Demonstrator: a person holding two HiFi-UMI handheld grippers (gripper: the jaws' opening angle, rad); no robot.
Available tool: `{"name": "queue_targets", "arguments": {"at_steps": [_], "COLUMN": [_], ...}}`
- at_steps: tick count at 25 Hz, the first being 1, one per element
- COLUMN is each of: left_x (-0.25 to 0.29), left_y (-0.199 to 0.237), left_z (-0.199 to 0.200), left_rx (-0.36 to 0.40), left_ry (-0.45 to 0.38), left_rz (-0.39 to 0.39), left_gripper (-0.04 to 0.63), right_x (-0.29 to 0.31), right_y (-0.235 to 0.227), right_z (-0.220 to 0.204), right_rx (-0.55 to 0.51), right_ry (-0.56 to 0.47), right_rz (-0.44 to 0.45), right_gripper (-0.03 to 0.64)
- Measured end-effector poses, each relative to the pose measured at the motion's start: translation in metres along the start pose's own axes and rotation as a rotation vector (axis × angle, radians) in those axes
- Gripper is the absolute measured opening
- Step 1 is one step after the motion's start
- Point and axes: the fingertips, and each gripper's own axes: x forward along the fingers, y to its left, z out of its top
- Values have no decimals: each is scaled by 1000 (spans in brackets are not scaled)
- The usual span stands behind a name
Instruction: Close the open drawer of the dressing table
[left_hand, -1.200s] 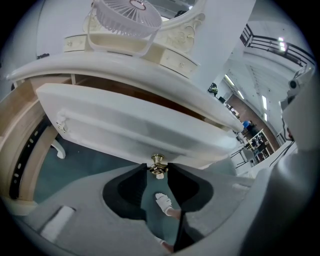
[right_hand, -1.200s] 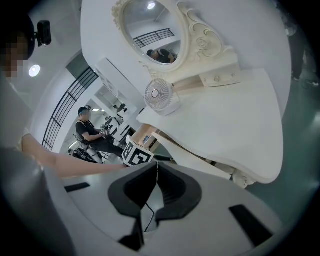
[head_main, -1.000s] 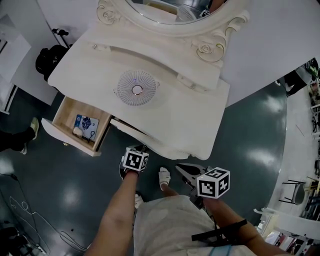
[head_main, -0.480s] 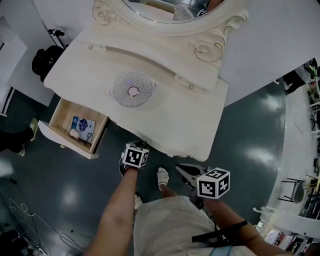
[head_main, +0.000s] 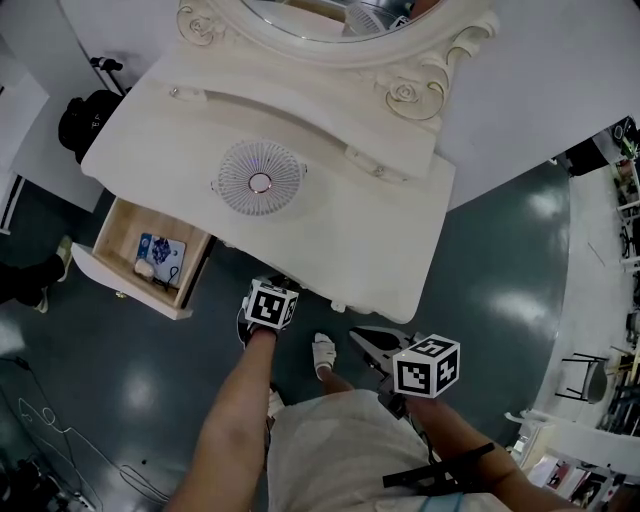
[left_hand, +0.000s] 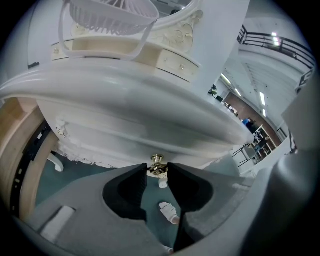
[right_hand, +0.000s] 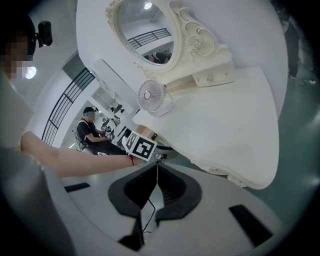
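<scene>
Nearest to us, in front of the table (head_main: 385, 235), the right gripper (right_hand: 156, 170) hung idle with its jaws pressed together and nothing between them. Beside it, at the front edge of the table, the left gripper (left_hand: 157, 176) had its jaws clamped on the small brass knob (left_hand: 158, 161) of the middle drawer (left_hand: 150, 140). Our shoe (head_main: 325, 352) stood on the floor just below.

A second before, the white front of this middle drawer stood out from under the table top. Now it sat flush with the front, so we judged that this drawer was pushed home while the jaws kept the knob.

The task was not finished, we think. At the left end of the table the side drawer (head_main: 122, 228) was out to nearly its full length as before, with a blue packet (head_main: 160, 255) and some small things lying in it. The left gripper would first need to let go of the knob and then go round the left corner of the table to reach that drawer front.

On the table top stood a round fan (head_main: 260, 180), and behind it the mirror (head_main: 330, 15). Neither was in the way. Left of the table a black bag (head_main: 80, 120) sat on the floor, and cables (head_main: 40, 430) lay further out, near where we might have to step.
</scene>
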Motion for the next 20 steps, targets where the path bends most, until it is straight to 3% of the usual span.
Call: {"name": "queue_targets", "arguments": {"at_steps": [10, 16, 20], "left_x": [-2, -13, -27], "left_y": [-2, 4, 0], "left_z": [1, -2, -4], "left_rx": [-62, -43, -69], "left_ry": [8, 22, -12], "left_rz": [-42, -8, -20], "left_gripper": [134, 194, 210], "right_x": [-4, -4, -3], "right_y": [2, 5, 12], "right_z": [-3, -2, -2], "right_rx": [-6, -18, -29], "right_ry": [-7, -11, -14], "right_rz": [5, 6, 20], "right_gripper": [17, 17, 18]}}
